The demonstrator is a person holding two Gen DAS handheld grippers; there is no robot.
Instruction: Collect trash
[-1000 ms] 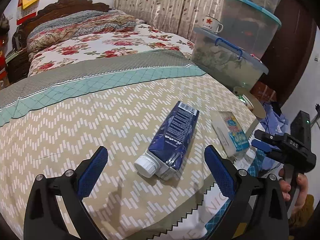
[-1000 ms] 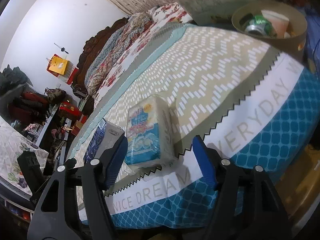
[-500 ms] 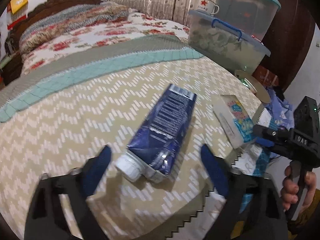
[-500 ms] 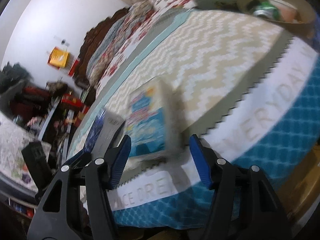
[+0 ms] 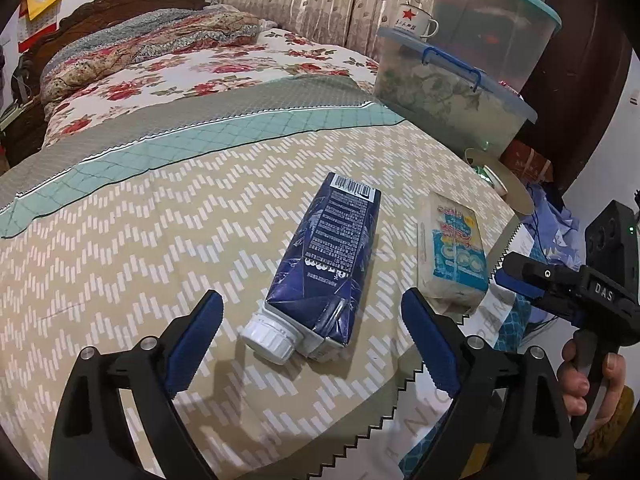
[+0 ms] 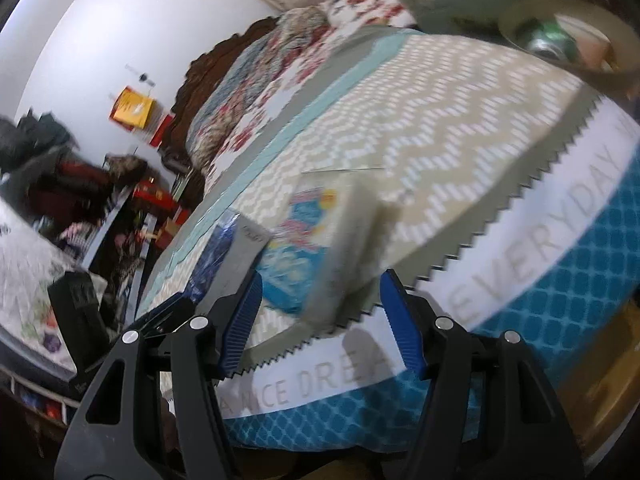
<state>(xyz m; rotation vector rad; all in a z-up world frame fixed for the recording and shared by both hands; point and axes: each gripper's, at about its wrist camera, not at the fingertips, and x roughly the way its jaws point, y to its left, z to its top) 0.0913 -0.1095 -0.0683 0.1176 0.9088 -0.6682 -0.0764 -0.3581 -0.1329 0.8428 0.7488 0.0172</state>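
Note:
A dark blue drink carton (image 5: 332,256) with a white screw cap lies on the bed, cap toward me. My left gripper (image 5: 312,344) is open, its fingers on either side of the cap end, not touching. A tissue pack (image 5: 454,256) with blue print lies to the carton's right near the bed edge. My right gripper (image 6: 320,320) is open with the tissue pack (image 6: 316,256) just ahead between its fingers; the view is blurred. The carton (image 6: 228,256) shows to the left there. The right gripper also shows in the left wrist view (image 5: 532,280).
A tan trash bin (image 6: 568,48) holding a green can and a cup stands past the bed's far corner; its rim shows in the left wrist view (image 5: 504,184). Stacked plastic storage boxes (image 5: 452,80) with a mug on top stand beside the bed. Pillows lie at the headboard.
Both grippers have moved forward: the left closer to the carton's cap end, the right closer to the tissue pack, which now lies between its fingertips. Both stay open.

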